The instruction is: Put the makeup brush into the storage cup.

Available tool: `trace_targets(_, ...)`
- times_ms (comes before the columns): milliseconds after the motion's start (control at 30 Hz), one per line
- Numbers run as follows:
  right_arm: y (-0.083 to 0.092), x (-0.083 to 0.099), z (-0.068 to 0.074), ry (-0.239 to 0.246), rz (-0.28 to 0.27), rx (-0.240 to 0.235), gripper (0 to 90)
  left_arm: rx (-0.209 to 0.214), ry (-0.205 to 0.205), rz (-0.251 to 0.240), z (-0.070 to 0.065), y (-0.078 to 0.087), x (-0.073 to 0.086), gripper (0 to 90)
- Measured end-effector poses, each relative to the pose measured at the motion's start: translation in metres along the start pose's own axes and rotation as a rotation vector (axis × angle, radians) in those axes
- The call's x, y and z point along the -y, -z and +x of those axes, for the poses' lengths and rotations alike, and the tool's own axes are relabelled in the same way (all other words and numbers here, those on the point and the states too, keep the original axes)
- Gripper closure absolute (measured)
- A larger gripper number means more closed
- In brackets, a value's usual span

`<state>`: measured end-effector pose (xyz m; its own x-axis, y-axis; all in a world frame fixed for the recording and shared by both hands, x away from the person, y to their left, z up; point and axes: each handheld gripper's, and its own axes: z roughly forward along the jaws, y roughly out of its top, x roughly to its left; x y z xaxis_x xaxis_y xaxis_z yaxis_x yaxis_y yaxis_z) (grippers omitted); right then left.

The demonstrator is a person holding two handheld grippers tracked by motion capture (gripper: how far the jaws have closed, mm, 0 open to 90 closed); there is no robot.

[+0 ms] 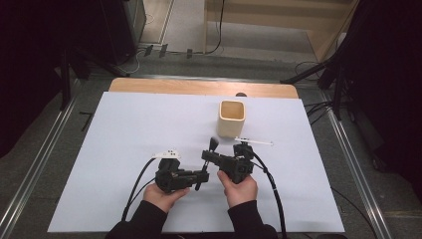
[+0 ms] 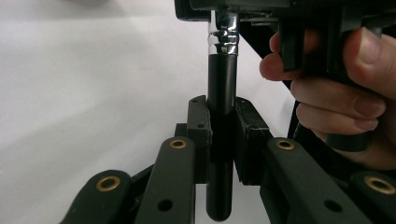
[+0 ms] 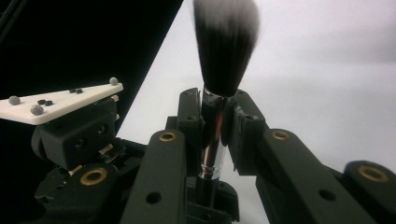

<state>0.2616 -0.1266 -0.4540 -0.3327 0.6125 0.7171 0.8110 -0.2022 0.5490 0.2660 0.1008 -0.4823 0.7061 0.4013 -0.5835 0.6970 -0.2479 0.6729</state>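
Big white surface [image 1: 124,149] spread out in front of the person, with a pale wooden cup [image 1: 232,118] standing upright towards the far side, a little right of centre. Down at the near edge both hands are in close together. The left gripper [image 1: 198,178] sits on the near left, pointing right; the right gripper [image 1: 209,155] sits just beside it on the near right, pointing left and away. Between them, one makeup brush [image 1: 211,150], standing tilted just this side of the cup, well clear of it.

Look at the left gripper view: the fingers [image 2: 200,135] are pinching the black handle [image 2: 221,140] of the brush low down, with the handle's rounded end poking out below. Above them the chrome collar [image 2: 225,32] runs into the other gripper. In the right gripper view those fingers [image 3: 189,126] are clamped on that shiny collar [image 3: 211,149], dark white-tipped bristles [image 3: 226,46] fanning out above. So both pairs grip the same brush, held up off the surface.
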Motion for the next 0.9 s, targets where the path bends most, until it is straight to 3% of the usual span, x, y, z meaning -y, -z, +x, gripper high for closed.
trace_targets(67, -0.001, 0.000, 0.000, -0.006, 0.007, -0.013, 78.8, -0.014, -0.016, 0.010, -0.002, 0.000, -0.001, 79.0)
trace_targets(167, -0.001, -0.001, -0.001, -0.011, 0.015, -0.023, 78.9, -0.002, -0.015, 0.020, -0.001, 0.001, -0.003, 75.7)
trace_targets(300, -0.001, -0.002, -0.001, -0.009, 0.024, -0.027, 78.9, -0.016, -0.037, 0.046, -0.001, 0.004, -0.006, 63.7)
trace_targets(367, -0.001, -0.003, -0.001, -0.005, 0.028, -0.028, 78.9, 0.002, -0.032, 0.058, 0.000, 0.005, -0.007, 54.6)
trace_targets(533, 0.000, -0.004, -0.002, 0.025, 0.050, -0.023, 78.8, 0.017, -0.040, 0.087, 0.002, 0.009, -0.010, 41.7)
trace_targets(833, 0.001, -0.008, -0.003, 0.105, 0.090, -0.022, 78.8, 0.038, -0.058, 0.118, 0.004, 0.013, -0.011, 35.5)
trace_targets(900, 0.003, -0.008, -0.003, 0.126, 0.094, -0.014, 78.8, 0.060, -0.056, 0.132, 0.004, 0.014, -0.012, 33.7)
